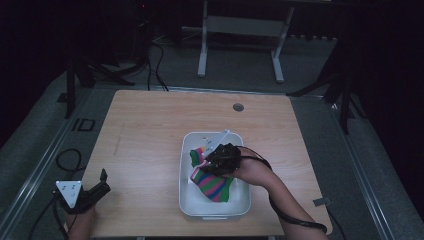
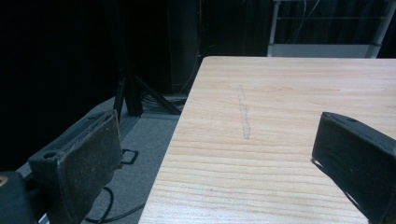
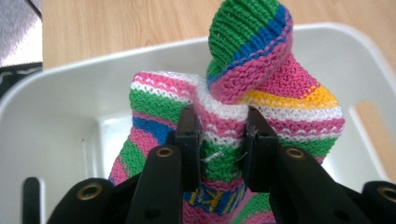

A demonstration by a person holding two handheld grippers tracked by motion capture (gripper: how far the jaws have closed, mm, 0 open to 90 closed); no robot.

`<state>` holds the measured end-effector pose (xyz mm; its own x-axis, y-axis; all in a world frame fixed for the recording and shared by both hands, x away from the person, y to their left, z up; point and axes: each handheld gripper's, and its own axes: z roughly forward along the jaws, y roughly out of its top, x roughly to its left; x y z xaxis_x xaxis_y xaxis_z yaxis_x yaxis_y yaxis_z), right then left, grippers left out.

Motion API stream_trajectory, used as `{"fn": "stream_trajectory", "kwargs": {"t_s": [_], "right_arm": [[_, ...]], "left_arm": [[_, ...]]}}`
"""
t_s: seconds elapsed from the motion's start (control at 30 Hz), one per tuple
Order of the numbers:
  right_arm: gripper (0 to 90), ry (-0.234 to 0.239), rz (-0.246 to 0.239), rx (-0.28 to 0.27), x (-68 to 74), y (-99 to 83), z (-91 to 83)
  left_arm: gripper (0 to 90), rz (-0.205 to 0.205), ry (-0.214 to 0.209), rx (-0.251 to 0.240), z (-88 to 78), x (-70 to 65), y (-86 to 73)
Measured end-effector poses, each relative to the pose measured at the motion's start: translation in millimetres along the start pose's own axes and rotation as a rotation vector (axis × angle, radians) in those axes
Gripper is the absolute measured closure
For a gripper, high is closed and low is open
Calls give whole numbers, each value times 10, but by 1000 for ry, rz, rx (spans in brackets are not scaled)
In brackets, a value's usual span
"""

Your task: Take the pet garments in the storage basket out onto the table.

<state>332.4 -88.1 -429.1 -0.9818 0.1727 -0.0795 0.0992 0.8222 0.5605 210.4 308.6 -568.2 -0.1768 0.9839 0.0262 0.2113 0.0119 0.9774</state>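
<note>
A knitted piece with pink, green, blue, yellow and white stripes [image 3: 280, 93] is bunched up between the jaws of my right gripper [image 3: 219, 144], which is shut on a fold of it. It hangs over the white bin [image 1: 186, 192] in the high view, where the knit [image 1: 215, 185] trails below the right gripper [image 1: 210, 157] into the bin. My left gripper [image 1: 102, 181] rests at the table's near left corner, jaws open. In the left gripper view its two pads [image 2: 93, 163] stand wide apart with bare wood between them.
The wooden table [image 1: 150, 125] has a round cable hole [image 1: 238, 107] at the back. A table frame [image 1: 240, 40] and cables lie on the floor beyond. A small white object [image 1: 222, 136] sits at the bin's far rim.
</note>
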Motion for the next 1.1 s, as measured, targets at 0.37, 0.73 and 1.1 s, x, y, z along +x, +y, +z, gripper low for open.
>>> {"fn": "stream_trajectory", "kwargs": {"t_s": [0.37,0.73,1.1], "right_arm": [[717,-32,0,-106,-37,190,-497],[716,-83,41,-204,-98,287,-872],[714,-185,110,-243,-261,142,-1240]], "left_arm": [[20,1,3,-1,-1,0,0],[20,1,4,0,-1,-1,0],[20,2,3,2,-2,-2,1]]}}
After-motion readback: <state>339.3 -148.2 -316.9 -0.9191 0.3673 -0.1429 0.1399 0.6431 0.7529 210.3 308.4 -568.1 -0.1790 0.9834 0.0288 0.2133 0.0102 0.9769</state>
